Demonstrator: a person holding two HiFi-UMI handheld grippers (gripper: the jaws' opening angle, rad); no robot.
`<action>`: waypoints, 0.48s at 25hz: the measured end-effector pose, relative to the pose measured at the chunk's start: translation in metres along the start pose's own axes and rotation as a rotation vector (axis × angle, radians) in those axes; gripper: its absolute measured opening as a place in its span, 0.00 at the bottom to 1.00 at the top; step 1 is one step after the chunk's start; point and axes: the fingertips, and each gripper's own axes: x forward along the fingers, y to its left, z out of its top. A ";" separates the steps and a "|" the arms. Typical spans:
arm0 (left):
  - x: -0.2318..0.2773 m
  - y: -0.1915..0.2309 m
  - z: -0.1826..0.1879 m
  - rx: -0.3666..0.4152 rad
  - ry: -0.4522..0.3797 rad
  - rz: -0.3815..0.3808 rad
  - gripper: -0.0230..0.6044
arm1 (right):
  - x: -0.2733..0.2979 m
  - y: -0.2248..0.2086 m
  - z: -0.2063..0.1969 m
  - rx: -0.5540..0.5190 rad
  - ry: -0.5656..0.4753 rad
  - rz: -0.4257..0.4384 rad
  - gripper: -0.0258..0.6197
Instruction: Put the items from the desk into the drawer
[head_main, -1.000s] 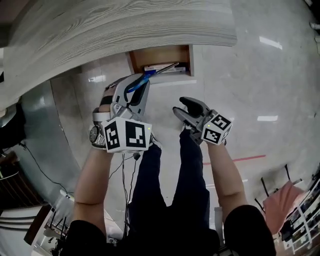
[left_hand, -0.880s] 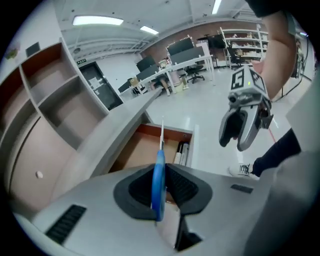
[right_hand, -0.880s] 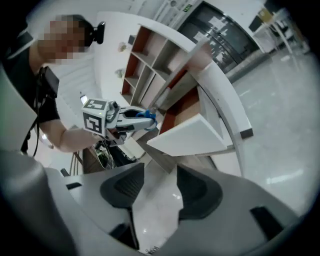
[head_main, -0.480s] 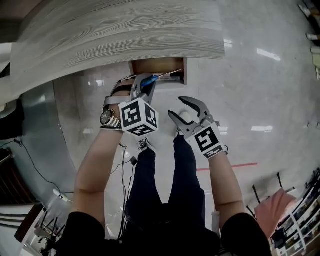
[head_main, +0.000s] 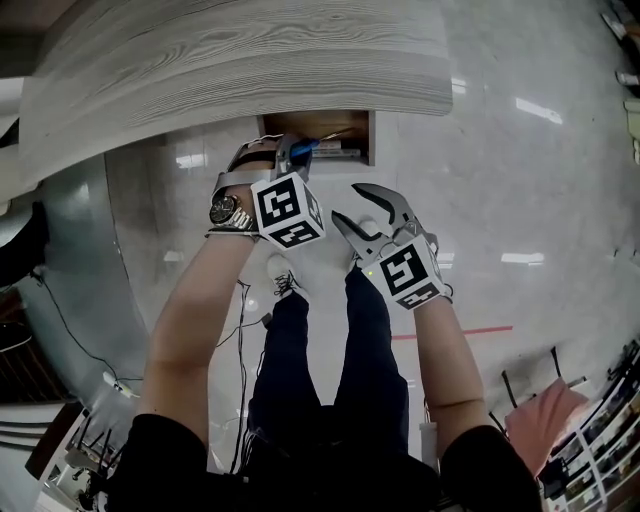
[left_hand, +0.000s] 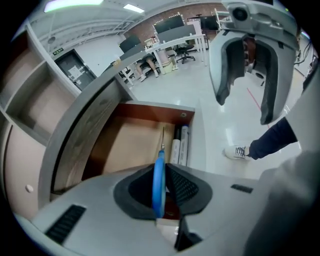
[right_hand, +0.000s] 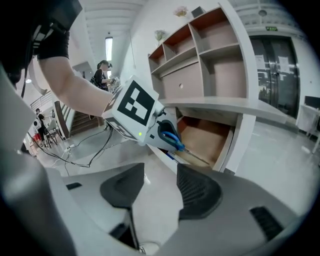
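Blue-handled scissors (left_hand: 159, 180) sit edge-on between the pads of my left gripper (left_hand: 161, 187), which is shut on them. Their thin metal blades (left_hand: 162, 137) point down into the open wooden drawer (left_hand: 125, 147) under the grey desk top (head_main: 240, 60). In the head view the left gripper (head_main: 290, 150) hangs at the drawer's (head_main: 268, 128) front. In the right gripper view the scissors (right_hand: 172, 139) show beside the drawer (right_hand: 207, 137). My right gripper (head_main: 368, 210) stands open and empty to the right, away from the drawer.
Two pens or markers (left_hand: 180, 145) lie along the drawer's right wall. The person's legs and a white shoe (left_hand: 236, 151) stand on the shiny floor below. Shelves (right_hand: 210, 55) rise above the desk. Cables (head_main: 245, 330) trail on the floor at left.
My left gripper has sunk toward the drawer and tipped further down, scissors still in it. My right gripper has risen a little and rolled, its marker cube turned.
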 end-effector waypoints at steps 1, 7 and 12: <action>0.002 0.000 0.000 0.007 0.005 -0.002 0.14 | -0.001 0.000 -0.001 0.002 0.002 0.000 0.38; 0.005 0.004 0.003 0.063 0.001 0.034 0.15 | -0.003 0.001 -0.002 0.019 0.007 0.009 0.38; -0.001 0.014 0.006 0.038 -0.032 0.077 0.26 | 0.000 -0.001 -0.002 0.028 0.003 0.007 0.38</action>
